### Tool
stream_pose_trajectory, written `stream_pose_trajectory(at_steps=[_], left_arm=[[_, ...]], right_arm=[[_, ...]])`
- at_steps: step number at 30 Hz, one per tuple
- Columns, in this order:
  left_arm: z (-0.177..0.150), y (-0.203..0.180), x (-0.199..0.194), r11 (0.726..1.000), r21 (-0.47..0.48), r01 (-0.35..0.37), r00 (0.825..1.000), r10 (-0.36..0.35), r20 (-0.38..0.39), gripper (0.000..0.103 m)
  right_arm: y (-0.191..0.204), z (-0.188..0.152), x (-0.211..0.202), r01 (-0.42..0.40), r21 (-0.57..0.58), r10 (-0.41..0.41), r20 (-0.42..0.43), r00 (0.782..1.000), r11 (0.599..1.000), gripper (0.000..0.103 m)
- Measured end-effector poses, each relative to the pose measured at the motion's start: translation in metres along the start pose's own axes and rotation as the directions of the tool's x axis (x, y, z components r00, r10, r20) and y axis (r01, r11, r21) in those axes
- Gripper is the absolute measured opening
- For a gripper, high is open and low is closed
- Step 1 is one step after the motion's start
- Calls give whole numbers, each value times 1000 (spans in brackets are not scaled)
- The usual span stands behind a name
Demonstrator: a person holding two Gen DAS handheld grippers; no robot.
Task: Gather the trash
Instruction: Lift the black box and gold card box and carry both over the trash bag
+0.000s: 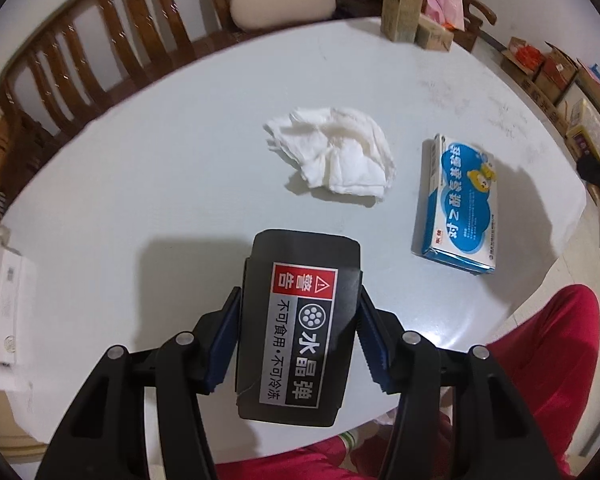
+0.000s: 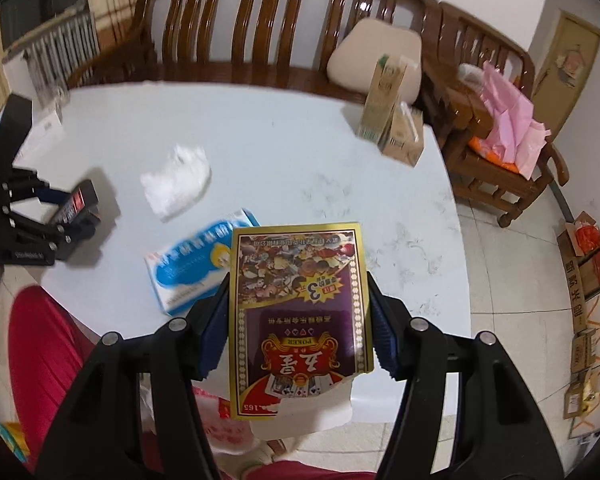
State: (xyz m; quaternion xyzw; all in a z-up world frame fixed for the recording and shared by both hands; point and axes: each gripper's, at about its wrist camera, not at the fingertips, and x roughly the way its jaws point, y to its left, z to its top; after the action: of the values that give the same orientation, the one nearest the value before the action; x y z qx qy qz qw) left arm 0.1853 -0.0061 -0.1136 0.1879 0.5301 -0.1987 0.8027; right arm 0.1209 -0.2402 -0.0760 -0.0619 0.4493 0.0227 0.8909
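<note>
Even, fairly bright indoor light falls from above, casting soft grey shadows on the pale round desk [image 1: 180, 168]. Both fisheye views bend straight lines and darken at the corners. The right wrist view smears the crumpled white tissue [image 2: 176, 184] with motion blur

A slatted wooden bench [image 2: 260, 20] lines the far side of the white table [image 2: 280, 140] — a pale cushion [image 2: 376, 56] rests on it.
</note>
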Motion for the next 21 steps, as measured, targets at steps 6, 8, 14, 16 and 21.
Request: stream_pose_trajectory(at_steps=[6, 8, 14, 16, 21], left_arm=[[-13, -13, -37, 999, -21, -49, 996, 51, 79, 53], [-15, -15, -49, 999, -32, -40, 994, 43, 97, 53], [-31, -19, -84, 998, -69, 9, 990, 1, 138, 53], [-37, -21, -97, 997, -79, 20, 987, -8, 157, 53], [-55, -29, -120, 994, -107, 23, 981, -2, 193, 53]], right_arm=[[14, 6, -49, 3, 13, -5, 111, 994, 1000, 60], [18, 7, -67, 6, 12, -8, 152, 988, 1000, 60], [31, 1, -111, -6, 3, 5, 232, 973, 1000, 60], [36, -5, -124, -10, -1, 10, 254, 967, 1000, 60], [47, -18, -151, -36, -18, 40, 296, 954, 999, 60]])
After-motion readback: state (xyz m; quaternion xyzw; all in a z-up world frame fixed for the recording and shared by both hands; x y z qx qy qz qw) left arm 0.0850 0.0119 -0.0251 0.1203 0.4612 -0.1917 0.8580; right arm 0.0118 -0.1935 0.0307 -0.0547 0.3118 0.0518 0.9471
